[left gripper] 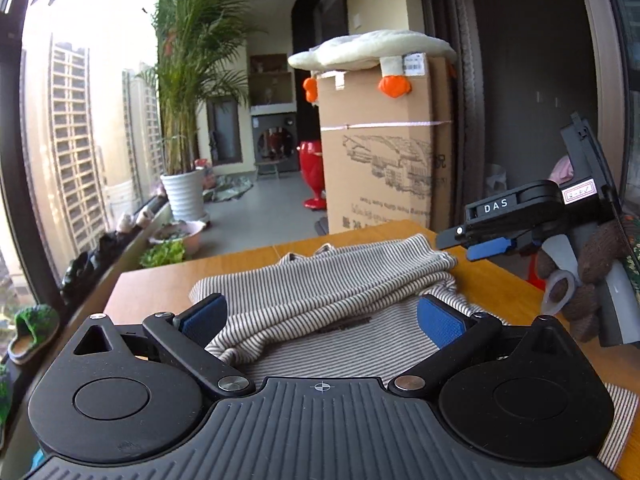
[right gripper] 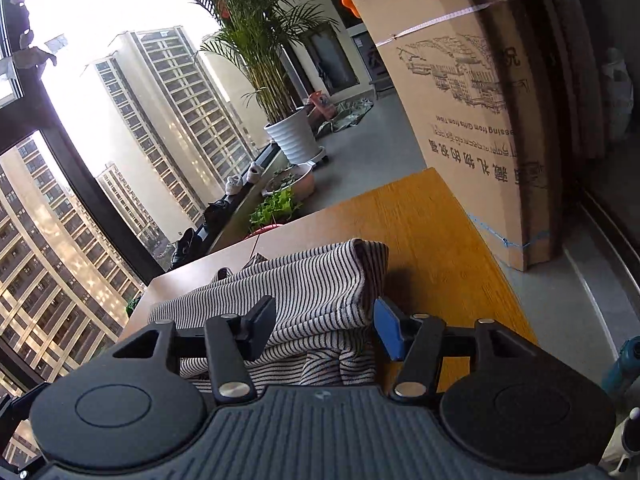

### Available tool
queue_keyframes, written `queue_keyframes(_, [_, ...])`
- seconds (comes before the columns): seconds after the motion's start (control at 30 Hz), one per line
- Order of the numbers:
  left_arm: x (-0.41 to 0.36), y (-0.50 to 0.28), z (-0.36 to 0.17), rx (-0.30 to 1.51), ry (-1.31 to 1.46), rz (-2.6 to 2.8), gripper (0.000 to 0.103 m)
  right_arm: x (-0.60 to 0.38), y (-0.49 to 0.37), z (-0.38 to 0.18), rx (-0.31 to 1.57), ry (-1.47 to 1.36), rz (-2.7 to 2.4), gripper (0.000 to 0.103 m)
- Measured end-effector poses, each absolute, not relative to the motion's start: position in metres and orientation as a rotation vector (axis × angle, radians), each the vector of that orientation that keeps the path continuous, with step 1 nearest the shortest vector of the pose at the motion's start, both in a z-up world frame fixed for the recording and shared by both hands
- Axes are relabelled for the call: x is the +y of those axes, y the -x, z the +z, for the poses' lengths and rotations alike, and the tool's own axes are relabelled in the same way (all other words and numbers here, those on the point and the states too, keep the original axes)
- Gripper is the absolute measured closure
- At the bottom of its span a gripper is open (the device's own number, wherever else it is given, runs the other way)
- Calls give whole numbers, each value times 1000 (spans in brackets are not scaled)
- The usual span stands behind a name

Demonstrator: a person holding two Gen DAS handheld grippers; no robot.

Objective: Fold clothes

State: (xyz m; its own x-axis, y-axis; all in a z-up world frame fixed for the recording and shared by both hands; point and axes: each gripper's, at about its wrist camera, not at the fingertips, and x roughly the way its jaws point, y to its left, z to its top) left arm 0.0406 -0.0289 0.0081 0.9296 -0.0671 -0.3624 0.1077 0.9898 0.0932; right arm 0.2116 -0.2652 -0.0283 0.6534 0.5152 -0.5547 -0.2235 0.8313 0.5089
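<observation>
Tall apartment blocks fill the big window, and before it a wooden worktop (left gripper: 160, 292) stands on a balcony-like floor. On this worktop lies the striped shirt (left gripper: 320, 292), already doubled: one part is turned over the other and makes a thick roll along the far side, while a flat layer reaches toward the near edge.

The left tool (left gripper: 322, 322) hangs low over the flat layer with its fingers wide apart and holds nothing; the cloth passes between the blue pads without touching them, as far as I can see. I judge it waits there to take the near hem for the next fold. The right tool (right gripper: 324, 332) is also spread open, with the folded edge of the shirt (right gripper: 304, 292) between its fingers; whether the pads touch the cloth I cannot tell. In the left view it appears at the right corner of the shirt, just above the worktop.

A big cardboard box (left gripper: 380, 152) stands close behind the worktop, with a plush duck (left gripper: 372, 50) on top. A potted palm (left gripper: 188, 120) stands further left. Neither blocks the fold; only the box limits room on the far side.
</observation>
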Motion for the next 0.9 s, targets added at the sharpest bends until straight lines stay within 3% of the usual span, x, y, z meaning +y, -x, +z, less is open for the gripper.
queue_keyframes(0.07, [-38,-48,8,360,-163,-122,0,-264,-235,-48,817,-510,446,48])
queue_keyframes(0.1, [-45,-51,7,358,-193,-136,0,-263,-246,-58,839,-548,466,54])
queue_keyframes(0.13, [-51,-55,6,355,-222,-146,0,-261,-251,-60,842,-568,487,76])
queue_keyframes(0.2, [-64,-64,5,331,-284,-158,0,-262,-248,-43,768,-543,509,86])
queue_keyframes(0.4, [-106,-105,15,218,-344,-177,0,-261,-209,42,560,-491,697,92])
queue_keyframes(0.43, [-111,-112,17,200,-343,-176,7,-255,-199,56,553,-454,723,92])
queue_keyframes(0.47, [-114,-120,21,185,-341,-170,21,-251,-191,65,541,-423,746,92])
queue_keyframes(0.5, [-114,-129,26,179,-335,-161,67,-247,-184,74,529,-394,767,92])
queue_keyframes(0.53, [-107,-135,31,181,-311,-150,87,-242,-176,82,514,-368,784,92])
queue_keyframes(0.67, [-43,-121,50,116,-216,-21,91,-229,-157,106,425,-284,786,90])
queue_keyframes(0.73, [3,-108,60,101,-161,76,91,-220,-158,109,391,-214,758,81])
queue_keyframes(0.8, [53,-89,73,98,-75,185,91,-204,-165,94,413,-146,758,73])
queue_keyframes(0.9, [111,-64,83,92,25,307,91,-166,-175,63,493,-68,797,72])
